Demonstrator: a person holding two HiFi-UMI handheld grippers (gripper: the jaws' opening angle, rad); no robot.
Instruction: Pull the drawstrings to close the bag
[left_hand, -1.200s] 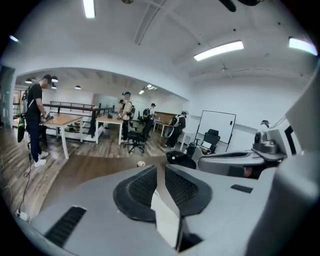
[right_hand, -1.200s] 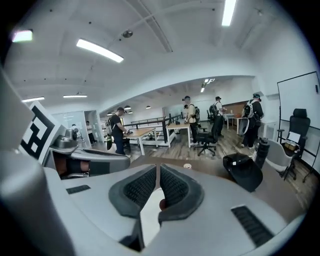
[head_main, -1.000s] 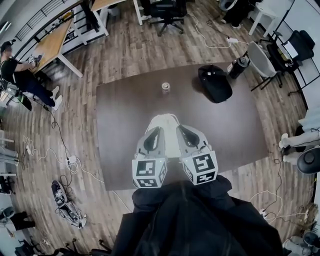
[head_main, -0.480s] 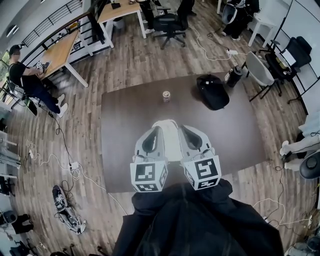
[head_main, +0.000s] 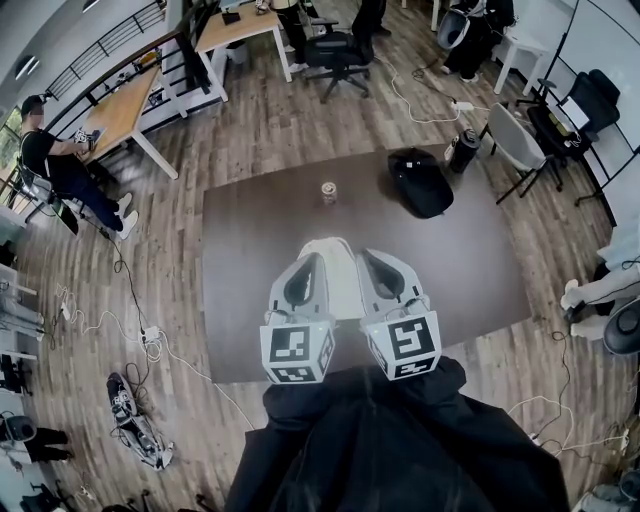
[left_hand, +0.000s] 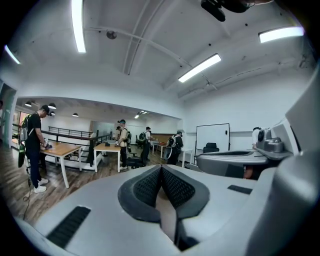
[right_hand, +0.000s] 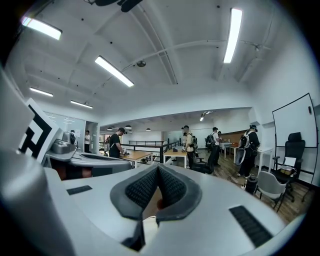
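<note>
- Head view: the left gripper (head_main: 316, 258), grey with a square-marker cube at its rear, and the matching right gripper (head_main: 362, 256) point away from the person, side by side and close together.
- The cream cloth drawstring bag (head_main: 338, 278) shows in the gap between the two grippers and runs forward just past their tips. Their bodies cover its sides.
- Under both grippers lies the dark brown rectangular table (head_main: 250, 250). Well ahead of the tips stand a small round can (head_main: 328, 192) and, further right, a black soft pack (head_main: 420, 182).
- Behind the marker cubes is the person's dark jacket (head_main: 400, 440).
- Left gripper view: the jaws are closed, and the black ribbed pads (left_hand: 146, 187) meet at their front edge. A pale beige strip (left_hand: 168, 212) fills the slit behind that edge. I cannot tell whether it is pinched cloth or cloth seen below.
- The right gripper's body lies just to this tool's right.
- Right gripper view: the jaws are likewise closed tip to tip. A similar beige sliver (right_hand: 150, 201) shows in the slit, and whether it is gripped is equally unclear.
</note>
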